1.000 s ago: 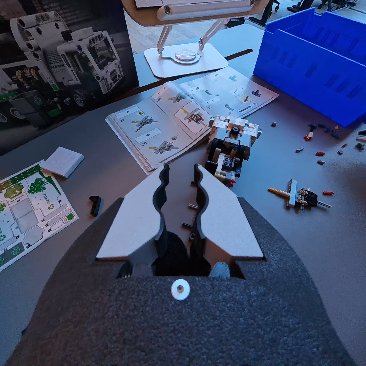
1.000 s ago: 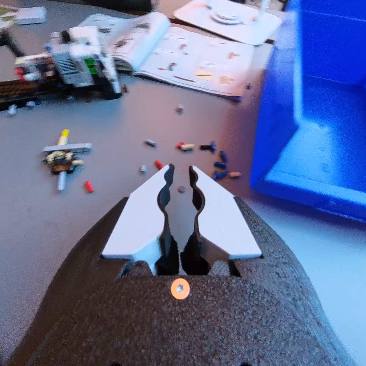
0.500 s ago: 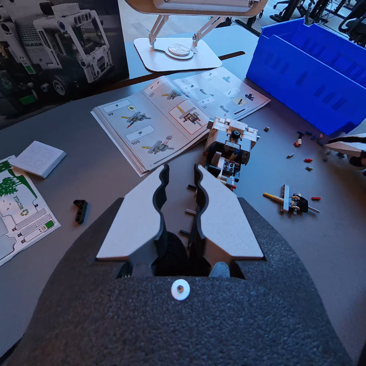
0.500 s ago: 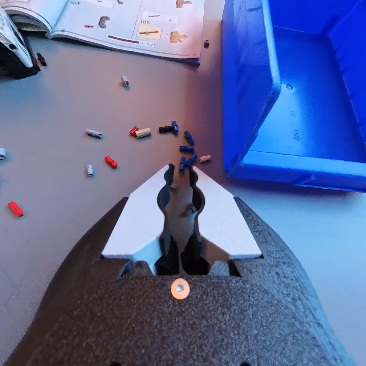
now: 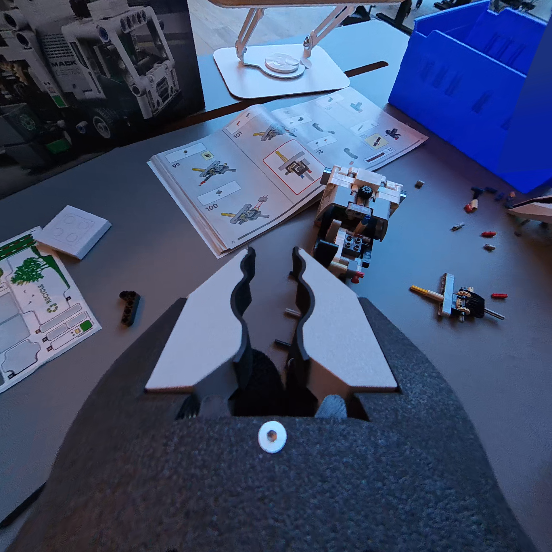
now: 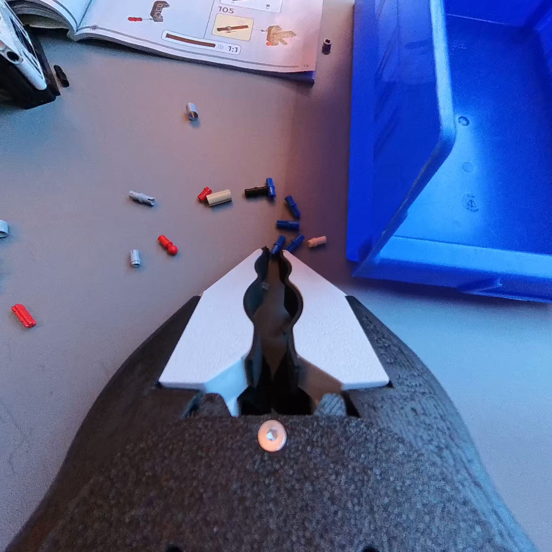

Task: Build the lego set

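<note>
A blue plastic bin (image 5: 466, 89) stands at the far right of the grey table (image 5: 125, 179), open on top; the right wrist view shows its smooth bare floor and thick rim (image 6: 448, 263). Behind the open booklet a white stand (image 5: 280, 71) rests on its flat rounded base, two slanted metal struts rising from a round hinge disc to a wooden-edged platform cut off by the frame's top. Beyond the table's far edge, pale flooring and dark chair legs show.
</note>
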The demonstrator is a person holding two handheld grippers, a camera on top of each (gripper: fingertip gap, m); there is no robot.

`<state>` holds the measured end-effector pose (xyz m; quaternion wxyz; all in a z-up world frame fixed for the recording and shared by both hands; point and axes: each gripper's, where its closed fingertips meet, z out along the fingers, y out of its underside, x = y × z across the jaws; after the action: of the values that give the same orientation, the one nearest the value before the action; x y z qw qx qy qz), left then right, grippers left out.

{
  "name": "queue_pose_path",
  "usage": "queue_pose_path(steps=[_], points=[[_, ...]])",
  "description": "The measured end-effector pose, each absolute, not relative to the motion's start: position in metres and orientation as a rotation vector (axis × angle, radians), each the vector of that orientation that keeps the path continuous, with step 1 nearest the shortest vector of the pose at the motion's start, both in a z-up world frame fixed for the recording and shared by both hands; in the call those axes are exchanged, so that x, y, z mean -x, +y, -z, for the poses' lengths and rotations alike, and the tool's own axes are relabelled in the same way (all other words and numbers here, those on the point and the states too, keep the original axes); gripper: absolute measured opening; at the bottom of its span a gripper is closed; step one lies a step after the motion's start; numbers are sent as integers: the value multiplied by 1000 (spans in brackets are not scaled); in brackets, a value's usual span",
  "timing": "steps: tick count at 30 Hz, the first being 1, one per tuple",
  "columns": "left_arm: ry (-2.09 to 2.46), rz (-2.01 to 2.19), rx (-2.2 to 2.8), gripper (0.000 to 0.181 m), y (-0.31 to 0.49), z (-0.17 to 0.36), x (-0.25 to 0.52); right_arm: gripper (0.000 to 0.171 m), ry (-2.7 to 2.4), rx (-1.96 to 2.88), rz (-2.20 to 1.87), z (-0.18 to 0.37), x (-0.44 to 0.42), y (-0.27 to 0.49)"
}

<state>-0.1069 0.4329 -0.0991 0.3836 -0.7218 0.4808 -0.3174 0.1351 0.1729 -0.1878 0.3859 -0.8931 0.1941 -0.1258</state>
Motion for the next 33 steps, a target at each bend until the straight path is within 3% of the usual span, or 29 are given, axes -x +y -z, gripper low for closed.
queue_pose_path(steps=[13,22,33], points=[[1255,705,1749,20,433,96,113,4,405,2207,356,172,-125,176],[1322,748,1624,23,399,75,106,4,-233,2171,-272,153,45,210],[1635,783,1479,24,302,102,91,4,-243,2299,-126,184,79,213]])
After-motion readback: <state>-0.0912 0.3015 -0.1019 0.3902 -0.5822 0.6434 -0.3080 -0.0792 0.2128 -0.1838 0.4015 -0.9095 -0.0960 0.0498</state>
